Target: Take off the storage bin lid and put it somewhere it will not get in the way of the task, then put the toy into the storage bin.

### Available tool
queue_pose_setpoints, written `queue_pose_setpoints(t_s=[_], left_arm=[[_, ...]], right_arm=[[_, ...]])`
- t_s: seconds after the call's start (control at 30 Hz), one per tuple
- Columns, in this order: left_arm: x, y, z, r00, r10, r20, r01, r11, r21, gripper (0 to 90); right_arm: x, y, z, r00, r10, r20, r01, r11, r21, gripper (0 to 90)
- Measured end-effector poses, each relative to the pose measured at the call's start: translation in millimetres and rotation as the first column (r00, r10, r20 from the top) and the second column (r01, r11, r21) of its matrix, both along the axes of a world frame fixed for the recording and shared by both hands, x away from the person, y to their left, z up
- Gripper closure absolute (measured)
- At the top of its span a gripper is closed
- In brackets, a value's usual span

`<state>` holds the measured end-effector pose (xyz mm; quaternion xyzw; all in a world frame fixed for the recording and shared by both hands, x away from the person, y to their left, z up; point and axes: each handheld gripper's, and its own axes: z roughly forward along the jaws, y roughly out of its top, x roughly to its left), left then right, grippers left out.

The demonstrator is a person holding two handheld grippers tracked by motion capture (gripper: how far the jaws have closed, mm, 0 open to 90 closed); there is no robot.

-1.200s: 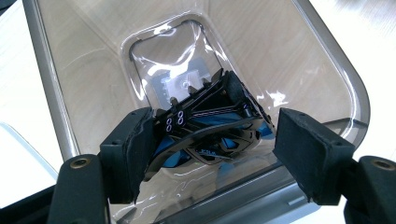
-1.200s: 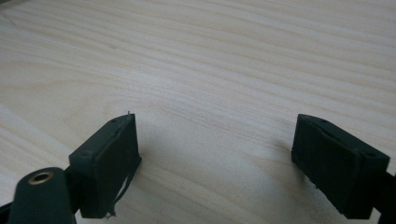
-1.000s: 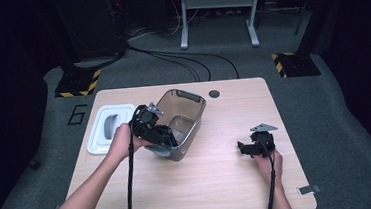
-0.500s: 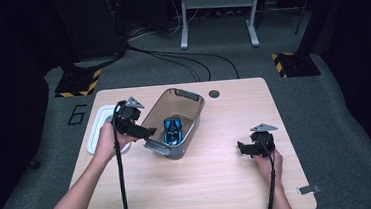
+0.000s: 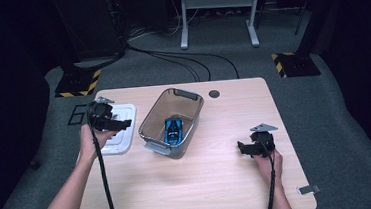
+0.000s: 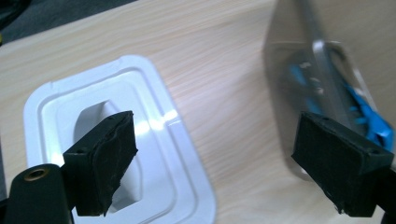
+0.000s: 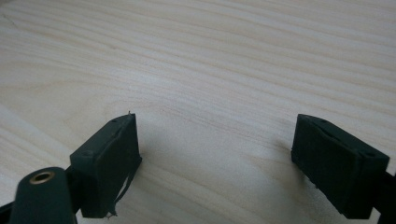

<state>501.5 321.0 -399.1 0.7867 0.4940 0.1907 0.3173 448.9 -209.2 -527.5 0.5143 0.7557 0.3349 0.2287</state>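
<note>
Since a second ago the left gripper (image 5: 120,123) has swung away from the bin (image 5: 173,121) and now hangs over the white lid (image 5: 126,139), leaving the blue toy car (image 5: 173,130) lying on the bin's floor. Its jaws have just been opening and stand wide with nothing between them. In the left gripper view the table (image 6: 224,84) runs between the jaws, the lid (image 6: 154,154) lies under and around the left jaw, and the bin's near wall (image 6: 322,65), blurred, rises behind the right jaw with what looks like the car (image 6: 369,116) showing through it. The right gripper (image 5: 249,148) has kept still, jaws wide and empty over bare wood (image 7: 210,70).

The car seems delivered; picking up the lid looks like the step in hand. That calls for lowering the left jaws astride the lid's rim, closing, then carrying it across to the bin.
</note>
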Motion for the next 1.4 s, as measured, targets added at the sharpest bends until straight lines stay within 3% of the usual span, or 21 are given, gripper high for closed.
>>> queue_pose_setpoints(t_s=[0.17,0.23,0.33,0.5,0.73,0.93,1.03,1.07,1.17,1.23,1.4], left_arm=[[14.0,17.1,-24.1,0.9967,0.077,-0.023,-0.078,0.9970,-0.007,13.2],[19.2,23.1,-31.9,0.9936,0.102,-0.048,-0.102,0.9947,0.007,12.9],[26.6,30.5,-42.9,0.9882,0.143,-0.056,-0.143,0.9897,-0.001,12.5],[36.9,39.6,-58.8,0.9807,0.180,-0.077,-0.180,0.9836,0.001,13.6],[46.6,52.6,-82.2,0.9586,0.259,-0.118,-0.263,0.9647,-0.015,14.6],[50.1,56.7,-93.9,0.9461,0.286,-0.153,-0.292,0.9564,-0.017,14.9],[51.5,58.9,-97.3,0.9430,0.292,-0.159,-0.297,0.9550,-0.004,15.2],[51.5,59.8,-97.5,0.9460,0.287,-0.151,-0.290,0.9570,0.001,15.1],[51.8,59.3,-97.6,0.9456,0.295,-0.138,-0.296,0.9552,0.013,18.0],[51.5,58.6,-97.6,0.9442,0.308,-0.116,-0.307,0.9513,0.028,25.2],[50.7,58.9,-95.4,0.9494,0.298,-0.100,-0.296,0.9546,0.035,45.6]], right_arm=[[0.0,0.0,0.0,1.0000,0.000,0.000,0.000,1.0000,0.000,14.2],[0.0,0.0,0.0,1.0000,0.000,0.000,0.000,1.0000,0.000,14.2],[0.0,0.0,0.0,1.0000,0.000,0.000,0.000,1.0000,0.000,14.2],[0.0,0.0,0.0,1.0000,0.000,0.000,0.000,1.0000,0.000,14.2],[0.0,0.0,0.0,1.0000,0.000,0.000,0.000,1.0000,0.000,14.2],[0.0,0.0,0.0,1.0000,0.000,0.000,0.000,1.0000,0.000,14.1],[0.0,0.0,0.0,1.0000,0.000,0.000,0.000,1.0000,0.000,14.2],[-0.1,0.1,0.0,1.0000,-0.003,0.001,0.003,1.0000,-0.001,14.2],[0.0,0.0,0.0,1.0000,0.000,0.000,0.000,1.0000,0.000,14.1],[0.0,0.0,0.0,1.0000,0.000,0.000,0.000,1.0000,0.000,14.2],[0.2,-0.2,-0.1,1.0000,0.001,0.001,-0.001,1.0000,0.000,14.2]])
